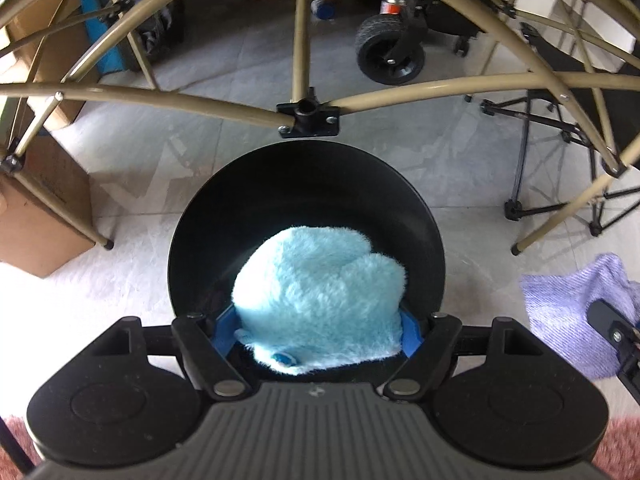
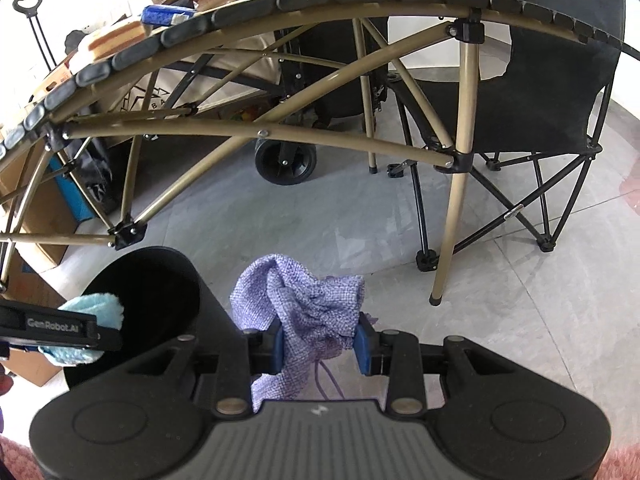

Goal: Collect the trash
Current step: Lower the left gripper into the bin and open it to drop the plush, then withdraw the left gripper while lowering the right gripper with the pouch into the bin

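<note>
The left gripper (image 1: 319,330) clamps a fluffy light-blue cloth (image 1: 320,300) right above the open black bin (image 1: 208,216). The right gripper (image 2: 319,346) pinches a crumpled purple woven cloth (image 2: 308,300) beside that bin; its lower folds are hidden behind the gripper body. Beyond lie grey floor tiles (image 2: 320,220) and a tan folding table frame (image 2: 260,134).
</note>
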A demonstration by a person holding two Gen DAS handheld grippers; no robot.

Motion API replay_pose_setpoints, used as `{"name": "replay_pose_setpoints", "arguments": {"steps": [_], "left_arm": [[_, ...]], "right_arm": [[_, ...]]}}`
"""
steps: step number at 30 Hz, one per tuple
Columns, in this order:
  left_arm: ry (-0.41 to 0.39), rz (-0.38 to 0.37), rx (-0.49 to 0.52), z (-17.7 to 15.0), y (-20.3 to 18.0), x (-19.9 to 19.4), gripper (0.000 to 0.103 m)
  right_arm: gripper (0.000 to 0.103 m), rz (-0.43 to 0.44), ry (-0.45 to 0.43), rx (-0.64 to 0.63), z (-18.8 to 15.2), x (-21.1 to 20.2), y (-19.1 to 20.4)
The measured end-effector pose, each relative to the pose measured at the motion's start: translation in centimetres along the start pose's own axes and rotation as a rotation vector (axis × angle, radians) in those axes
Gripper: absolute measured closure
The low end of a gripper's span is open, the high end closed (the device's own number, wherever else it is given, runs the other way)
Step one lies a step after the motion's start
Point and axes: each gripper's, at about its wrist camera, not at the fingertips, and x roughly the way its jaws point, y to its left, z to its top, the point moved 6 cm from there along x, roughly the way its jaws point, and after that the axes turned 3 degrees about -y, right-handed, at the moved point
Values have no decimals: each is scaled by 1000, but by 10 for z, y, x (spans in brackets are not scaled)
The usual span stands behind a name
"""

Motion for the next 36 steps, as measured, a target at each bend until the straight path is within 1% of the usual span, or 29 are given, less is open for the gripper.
{"name": "replay_pose_setpoints", "arguments": {"steps": [3,18,21,25,31,36], "left_arm": [[18,6,-27,2,-1,6,26],[46,15,-46,-2,-3,16,26],[43,10,-45,-1,-4,15,21],[37,11,-64,0,-2,14,0],[57,22,-47,-2,-3,16,0],[50,18,-45,-2,-2,14,0]], "right_arm": [[71,-1,4,1,0,2,-1],[71,2,31,-9,-7,7,-2],[71,3,30,-11,-7,6,-1],[70,2,31,-10,-7,6,-1],[70,4,31,-12,-7,6,-1],[70,4,31,-12,-7,6,0]]}}
